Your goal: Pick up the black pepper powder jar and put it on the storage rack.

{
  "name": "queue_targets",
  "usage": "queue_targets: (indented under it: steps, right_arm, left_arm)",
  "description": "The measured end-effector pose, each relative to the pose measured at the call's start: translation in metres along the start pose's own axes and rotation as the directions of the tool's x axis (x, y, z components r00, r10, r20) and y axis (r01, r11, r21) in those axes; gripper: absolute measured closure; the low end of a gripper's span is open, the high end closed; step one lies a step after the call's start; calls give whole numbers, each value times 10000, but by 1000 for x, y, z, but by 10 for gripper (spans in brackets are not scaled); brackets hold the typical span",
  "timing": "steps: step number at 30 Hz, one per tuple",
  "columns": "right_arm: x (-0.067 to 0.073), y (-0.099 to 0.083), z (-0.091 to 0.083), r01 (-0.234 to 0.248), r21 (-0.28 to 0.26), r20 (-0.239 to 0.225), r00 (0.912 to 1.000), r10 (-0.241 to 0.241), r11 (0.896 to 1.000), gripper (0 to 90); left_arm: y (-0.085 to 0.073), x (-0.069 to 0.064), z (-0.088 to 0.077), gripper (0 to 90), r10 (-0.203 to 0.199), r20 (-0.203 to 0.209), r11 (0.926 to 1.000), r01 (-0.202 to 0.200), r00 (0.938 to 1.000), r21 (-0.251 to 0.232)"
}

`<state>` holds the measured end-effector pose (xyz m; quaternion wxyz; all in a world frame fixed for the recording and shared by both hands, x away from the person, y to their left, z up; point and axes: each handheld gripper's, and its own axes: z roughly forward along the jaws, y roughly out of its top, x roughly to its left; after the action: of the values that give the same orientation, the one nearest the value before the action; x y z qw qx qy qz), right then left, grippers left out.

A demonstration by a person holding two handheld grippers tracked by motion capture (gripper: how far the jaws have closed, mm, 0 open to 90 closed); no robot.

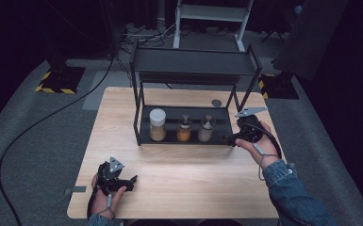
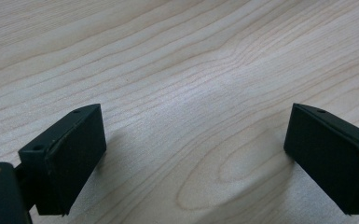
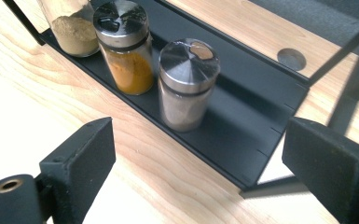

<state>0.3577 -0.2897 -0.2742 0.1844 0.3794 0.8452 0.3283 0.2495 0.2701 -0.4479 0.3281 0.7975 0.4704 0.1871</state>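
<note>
The right hand-held gripper (image 1: 230, 139), jaws wide and empty, hovers beside the rack's (image 1: 144, 136) steel-lidded spice jar (image 3: 186, 86), seemingly approaching a grasp; next, it must straddle that jar. The left hand-held gripper (image 1: 131, 181) rests wide open on the counter (image 1: 188, 188).

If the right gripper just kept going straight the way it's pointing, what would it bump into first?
Most likely the shaker with the pale brown spice, nearest of three on the rack's lower shelf; the open right gripper points at it, though depth is uncertain.

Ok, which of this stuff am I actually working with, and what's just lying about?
Likely in play, judging by where the right tongs point:
jars: white-lid, orange, grey
rack
right tongs, open
left tongs, open

Lying about:
floor cable
white frame
table hole
</note>
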Motion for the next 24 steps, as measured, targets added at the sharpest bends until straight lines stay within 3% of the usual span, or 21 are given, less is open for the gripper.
queue_targets:
  steps: [7,12,19,24]
  right_arm:
    - [2,-18,-13,63,-86,200,9998,-61,9999,94]
    - [2,-33,-18,15,-329,93,10000,-12,9995,112]
    - [4,-52,-15,137,-511,-21,9999,-139,9986,121]
    - [2,-65,-10,-33,-653,-61,10000,29,9979,111]
  left_arm:
    - [0,0,0,53,-1,-2,10000,1,10000,-4]
    - [0,0,0,53,-3,-3,10000,3,10000,-6]
    - [0,0,0,53,0,-2,10000,0,10000,-3]
    - [0,0,0,53,1,-2,10000,-1,10000,-2]
